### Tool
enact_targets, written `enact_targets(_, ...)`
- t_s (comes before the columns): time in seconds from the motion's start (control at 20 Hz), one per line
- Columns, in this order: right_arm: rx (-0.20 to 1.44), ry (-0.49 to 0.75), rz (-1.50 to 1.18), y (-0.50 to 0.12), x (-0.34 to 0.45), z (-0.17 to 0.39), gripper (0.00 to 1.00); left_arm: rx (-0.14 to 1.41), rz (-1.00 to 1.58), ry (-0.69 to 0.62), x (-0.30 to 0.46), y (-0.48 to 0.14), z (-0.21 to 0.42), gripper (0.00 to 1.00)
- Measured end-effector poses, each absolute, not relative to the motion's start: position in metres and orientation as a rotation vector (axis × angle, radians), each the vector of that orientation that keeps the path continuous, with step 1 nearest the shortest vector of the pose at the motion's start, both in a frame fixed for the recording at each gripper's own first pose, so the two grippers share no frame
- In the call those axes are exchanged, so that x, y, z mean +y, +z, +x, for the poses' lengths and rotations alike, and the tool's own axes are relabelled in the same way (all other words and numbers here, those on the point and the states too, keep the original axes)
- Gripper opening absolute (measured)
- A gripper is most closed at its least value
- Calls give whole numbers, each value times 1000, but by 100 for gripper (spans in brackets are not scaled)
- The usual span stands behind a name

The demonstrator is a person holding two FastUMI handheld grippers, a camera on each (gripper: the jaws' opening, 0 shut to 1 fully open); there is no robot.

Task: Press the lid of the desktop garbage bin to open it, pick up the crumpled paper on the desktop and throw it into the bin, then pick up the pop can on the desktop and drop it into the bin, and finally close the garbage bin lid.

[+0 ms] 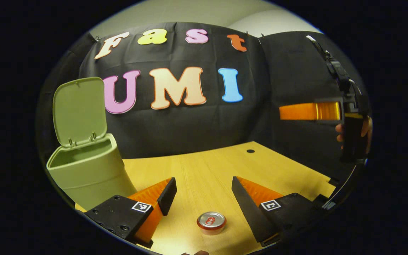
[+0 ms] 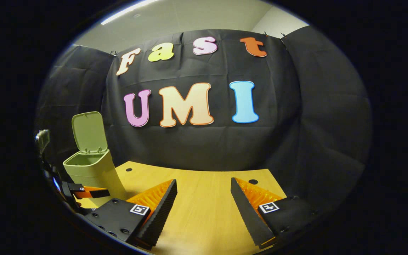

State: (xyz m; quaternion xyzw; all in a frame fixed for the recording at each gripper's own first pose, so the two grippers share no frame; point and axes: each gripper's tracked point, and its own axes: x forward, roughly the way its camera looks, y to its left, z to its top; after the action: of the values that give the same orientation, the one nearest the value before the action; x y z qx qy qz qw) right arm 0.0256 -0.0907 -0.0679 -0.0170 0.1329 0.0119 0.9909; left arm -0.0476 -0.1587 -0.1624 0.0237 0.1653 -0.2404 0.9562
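Note:
The green bin (image 1: 90, 170) stands at the left of the wooden table (image 1: 218, 166) with its lid (image 1: 80, 109) tipped up and open. A pop can (image 1: 211, 222) stands upright on the table, just below and between the fingers of my left gripper (image 1: 204, 186), which is open and holds nothing. The right gripper (image 1: 310, 111) hangs in the air at the far right, held by a hand (image 1: 365, 131). In the right gripper view, the bin (image 2: 90, 170) is far left, and my right gripper (image 2: 204, 187) is open above bare table. The left gripper (image 2: 87, 193) shows beside the bin.
Black cloth walls close the table at the back and right. Small round holes (image 1: 250, 151) sit in the tabletop near the back edge. The table's right edge (image 1: 328, 184) has a stepped notch.

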Motion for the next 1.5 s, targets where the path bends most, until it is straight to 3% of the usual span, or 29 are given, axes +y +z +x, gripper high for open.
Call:
enact_targets(0.4,337,-26,-78,-82,-140,7,96,534,81,-459,-170,-266,-61,96)
enact_targets(0.7,362,-31,-121,-84,-139,3,96,593,87,-460,-170,-300,-55,95)
enact_targets(0.75,367,-25,-126,-86,-135,4,96,586,87,-468,-171,-294,-52,79)
enact_targets(1.2,342,73,-101,-94,-71,17,98,321,65,-493,-166,-148,15,78)
enact_targets(1.5,326,127,-103,-93,-41,22,97,130,-14,-408,-132,-42,51,77)
